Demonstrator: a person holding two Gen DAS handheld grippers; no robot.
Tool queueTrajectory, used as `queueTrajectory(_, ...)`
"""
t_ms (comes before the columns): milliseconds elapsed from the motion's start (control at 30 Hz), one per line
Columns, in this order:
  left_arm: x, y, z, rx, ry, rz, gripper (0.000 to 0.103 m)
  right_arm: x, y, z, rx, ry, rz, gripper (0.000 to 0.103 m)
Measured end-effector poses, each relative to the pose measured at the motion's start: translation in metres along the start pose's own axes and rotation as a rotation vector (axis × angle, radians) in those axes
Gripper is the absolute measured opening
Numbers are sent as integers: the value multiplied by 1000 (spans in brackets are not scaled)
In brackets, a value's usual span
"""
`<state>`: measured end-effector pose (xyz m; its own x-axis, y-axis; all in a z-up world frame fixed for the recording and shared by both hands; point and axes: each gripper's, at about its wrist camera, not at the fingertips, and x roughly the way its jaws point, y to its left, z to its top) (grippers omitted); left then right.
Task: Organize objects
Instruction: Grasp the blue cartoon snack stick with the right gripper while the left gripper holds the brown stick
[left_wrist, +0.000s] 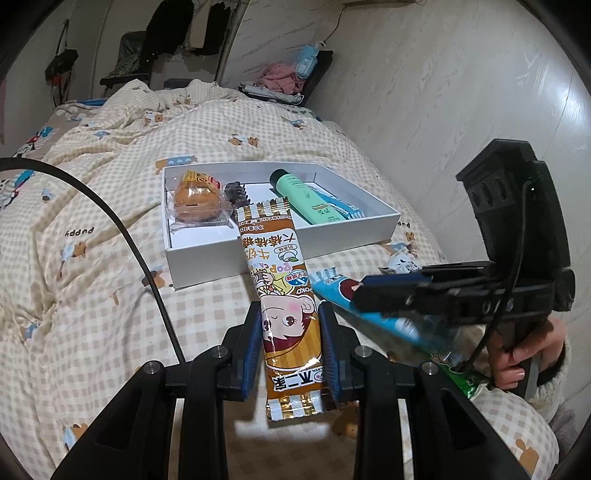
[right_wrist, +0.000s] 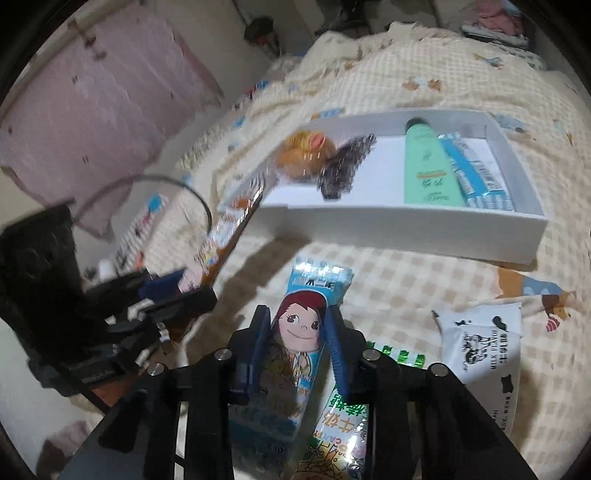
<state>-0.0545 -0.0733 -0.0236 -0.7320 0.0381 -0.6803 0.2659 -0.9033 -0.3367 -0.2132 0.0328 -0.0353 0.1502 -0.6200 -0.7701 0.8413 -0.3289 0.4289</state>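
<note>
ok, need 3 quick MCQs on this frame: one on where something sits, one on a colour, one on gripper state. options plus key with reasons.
1. Where does the green tube lie?
A. Inside the white box
B. On the quilt beside the box
C. In the right gripper

2. What main colour is the candy pack held by the left gripper?
A. Green
B. Brown and gold
C. Pink

3. What is the state of the right gripper?
A. Open, holding nothing
B. Shut on the white milk pouch
C. Shut on the blue candy pack

Key:
1 A: the tube rests on the box floor next to a blue sachet strip.
2 B: the brown candy pack between its fingers is brown with gold striped ends.
3 C: the blue candy pack is gripped between both fingers; the white milk pouch lies apart on the quilt.
</note>
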Motion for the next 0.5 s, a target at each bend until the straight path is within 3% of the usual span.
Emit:
queueTrajectory(67, 1, 0, 0, 2, 1, 1, 33, -9, -4, -1, 25, -45, 34, 22)
queueTrajectory(167, 0, -1, 0, 6, -1, -1, 33, -22, -5, -1, 32, -100, 99, 21)
queueTrajectory(267, 2, -3, -1, 12, 6, 1, 33, -21, 1, 3, 3, -90, 79, 21)
queueTrajectory(367, 3, -3, -1, 13, 7, 2, 33, -7, 8, 3, -14, -24, -2, 34)
queueTrajectory(433, 4, -3, -1, 12, 11, 4, 33, 1, 15, 1, -45, 6, -55, 68)
queueTrajectory(500, 5, -3, -1, 11, 16, 6, 33, 8, 21, -1, -79, 27, -73, 71)
